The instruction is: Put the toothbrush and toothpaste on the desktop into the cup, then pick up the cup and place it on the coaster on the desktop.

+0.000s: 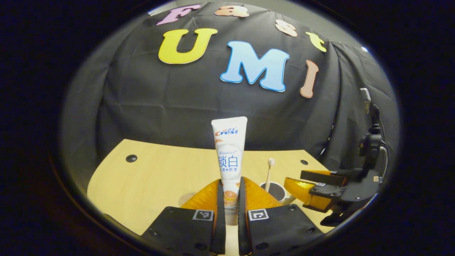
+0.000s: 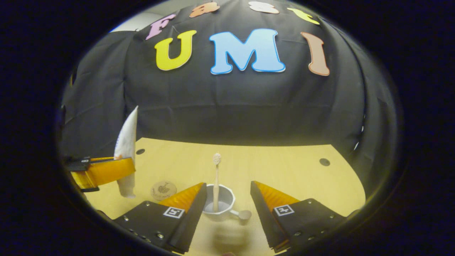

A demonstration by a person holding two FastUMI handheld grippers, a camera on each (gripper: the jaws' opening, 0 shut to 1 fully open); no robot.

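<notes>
Wooden desktop (image 2: pixel 284 170), toothpaste (image 1: pixel 229 160) upright between left hand-held gripper (image 1: pixel 231 209) fingers.

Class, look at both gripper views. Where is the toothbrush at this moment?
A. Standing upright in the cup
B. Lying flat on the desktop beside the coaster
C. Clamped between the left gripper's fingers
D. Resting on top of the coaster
A: the toothbrush stands upright in the cup, between the open fingers of the right gripper, while the left gripper is shut on the toothpaste.
</notes>
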